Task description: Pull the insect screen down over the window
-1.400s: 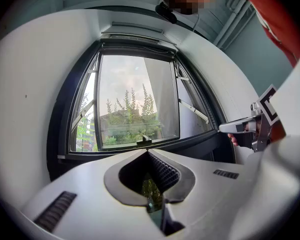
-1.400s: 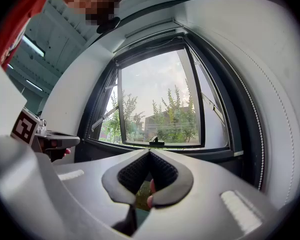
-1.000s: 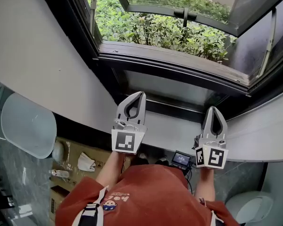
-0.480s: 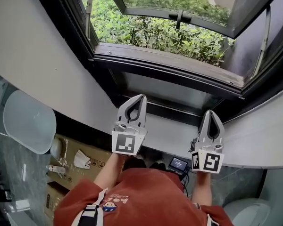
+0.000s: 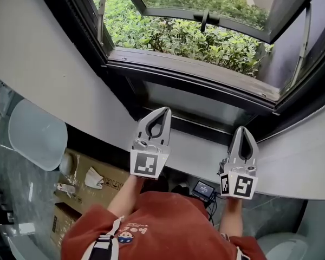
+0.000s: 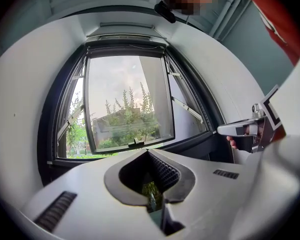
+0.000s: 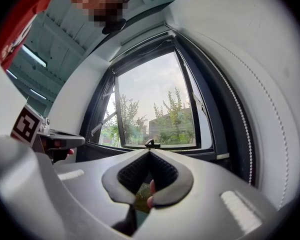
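Two grippers, left [image 5: 161, 111] and right [image 5: 241, 130], jaws pressed together on nothing, side by side above one white sill [image 5: 195, 149], facing one open window [image 5: 189, 37]; screen not yet down. One cardboard box [image 5: 95, 180] below.

My left gripper [image 5: 163, 110] and right gripper [image 5: 242, 129] are pale grey, each bearing black-and-white square markers. My shirt [image 5: 162, 223] is rust red, the window frame [image 5: 195, 76] black, the bushes [image 5: 173, 34] green, the cardboard box [image 5: 105, 173] brown.
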A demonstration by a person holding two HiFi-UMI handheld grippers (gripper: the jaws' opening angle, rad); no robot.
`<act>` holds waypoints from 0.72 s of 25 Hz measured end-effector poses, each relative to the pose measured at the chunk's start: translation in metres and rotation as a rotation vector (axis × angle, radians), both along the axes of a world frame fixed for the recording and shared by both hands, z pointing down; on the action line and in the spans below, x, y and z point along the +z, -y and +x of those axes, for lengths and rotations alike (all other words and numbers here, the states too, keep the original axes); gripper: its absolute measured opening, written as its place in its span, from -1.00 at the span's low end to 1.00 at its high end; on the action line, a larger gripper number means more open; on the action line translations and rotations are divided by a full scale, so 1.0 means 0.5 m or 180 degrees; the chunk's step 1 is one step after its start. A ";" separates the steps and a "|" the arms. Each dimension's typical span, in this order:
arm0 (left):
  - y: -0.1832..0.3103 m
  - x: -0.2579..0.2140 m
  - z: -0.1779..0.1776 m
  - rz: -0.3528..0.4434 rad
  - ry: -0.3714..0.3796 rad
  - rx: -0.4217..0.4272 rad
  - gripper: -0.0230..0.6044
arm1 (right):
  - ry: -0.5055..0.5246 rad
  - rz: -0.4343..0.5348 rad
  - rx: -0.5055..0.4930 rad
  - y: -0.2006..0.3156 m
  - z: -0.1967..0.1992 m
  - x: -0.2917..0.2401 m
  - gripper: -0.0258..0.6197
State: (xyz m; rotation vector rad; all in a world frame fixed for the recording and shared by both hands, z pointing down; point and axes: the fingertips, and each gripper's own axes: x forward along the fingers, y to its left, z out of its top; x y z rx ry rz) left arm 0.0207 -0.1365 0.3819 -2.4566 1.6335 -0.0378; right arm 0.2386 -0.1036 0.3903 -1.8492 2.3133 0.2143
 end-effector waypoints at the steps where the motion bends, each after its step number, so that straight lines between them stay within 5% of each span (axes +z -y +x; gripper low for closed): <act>1: 0.001 -0.001 0.000 0.0005 -0.0002 0.0003 -0.91 | 0.0007 -0.0001 0.0001 0.003 0.000 0.001 -0.89; 18: 0.072 0.000 -0.106 0.0046 -0.0199 0.0221 -0.91 | -0.0176 -0.0019 0.0141 0.066 -0.125 -0.015 -0.89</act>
